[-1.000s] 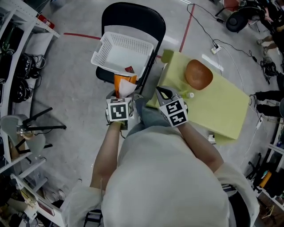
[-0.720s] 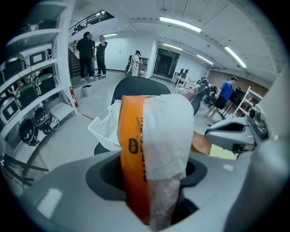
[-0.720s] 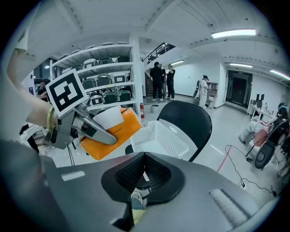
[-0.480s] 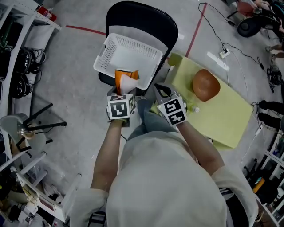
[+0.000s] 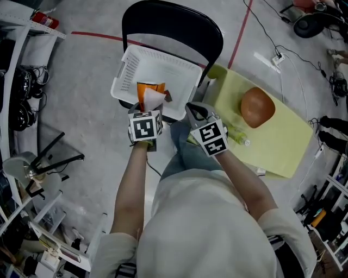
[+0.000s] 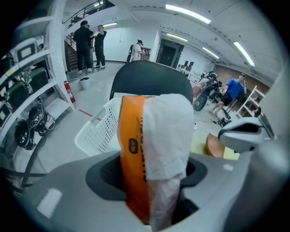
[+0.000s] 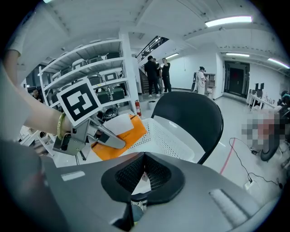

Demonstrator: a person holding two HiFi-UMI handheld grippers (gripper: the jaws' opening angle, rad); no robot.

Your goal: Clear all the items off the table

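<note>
As seen from the head camera, largest first: black chair point(image 5: 174, 21) carrying white perforated basket point(image 5: 128, 73). Just beside, yellow-green table point(image 5: 283, 146) bearing brown bowl point(image 5: 257, 107) and small clear bottle point(image 5: 239, 134). Left hand-held gripper point(image 5: 148, 111) clamped on orange snack bag point(image 5: 147, 89) with white paper point(image 5: 154, 99) folded against it, both held over near side of basket. Right hand-held gripper point(image 5: 192, 108) closed, jaws together, nothing visibly gripped, poised between basket and table.

Bright overhead ceiling strips point(image 6: 186, 13); fisheye-warped edges
</note>
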